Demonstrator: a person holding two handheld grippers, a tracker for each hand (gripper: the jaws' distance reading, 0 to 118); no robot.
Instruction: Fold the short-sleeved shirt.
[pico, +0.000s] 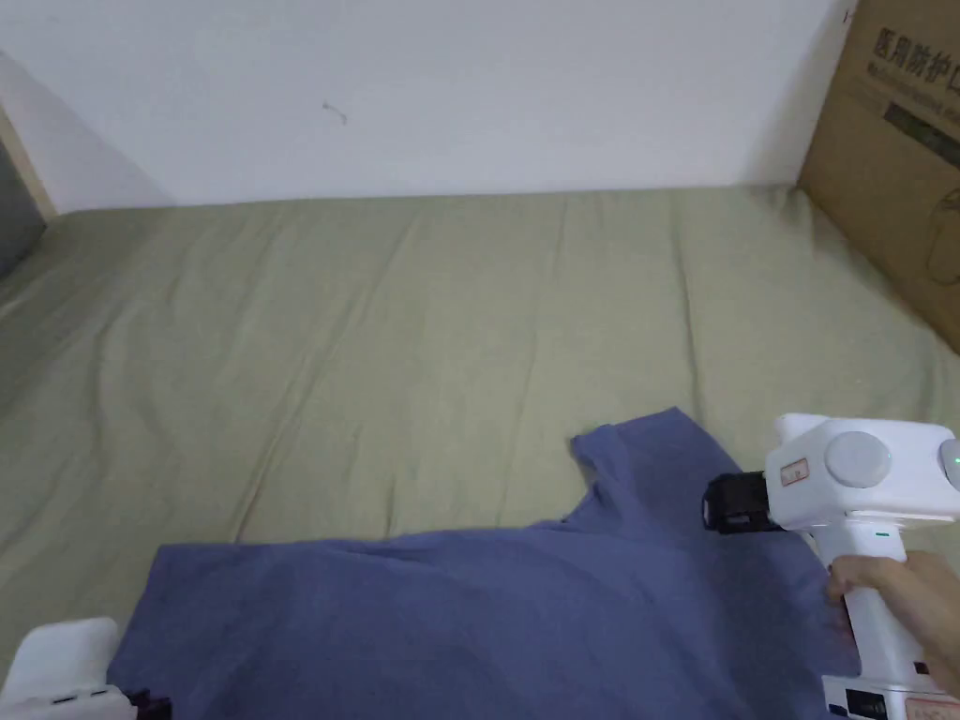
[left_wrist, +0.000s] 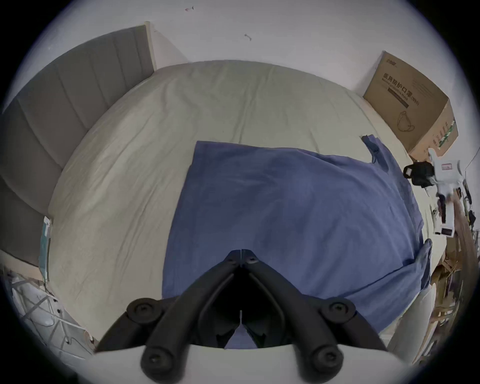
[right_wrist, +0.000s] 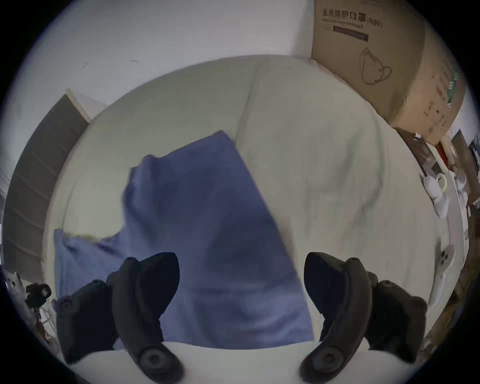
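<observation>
On the green-sheeted bed (pico: 450, 309) lies the blue short-sleeved shirt (pico: 487, 619), spread flat along the near edge with one sleeve (pico: 647, 459) pointing toward the white wall (pico: 450, 94). At the shirt's hem end, the left tool (left_wrist: 241, 250) hangs over the cloth with its jaws pressed tip to tip; whether any fabric is caught between them cannot be told. Over the sleeve end, the right tool (right_wrist: 241, 272) has its jaws spread wide apart, the blue cloth showing in the gap between them and touching neither. A hand (pico: 900, 586) grips that tool's white handle. A cardboard box (pico: 900, 159) stands at the bed's far right corner, against the wall. A grey padded headboard (left_wrist: 59, 109) runs along the bed's left side.
</observation>
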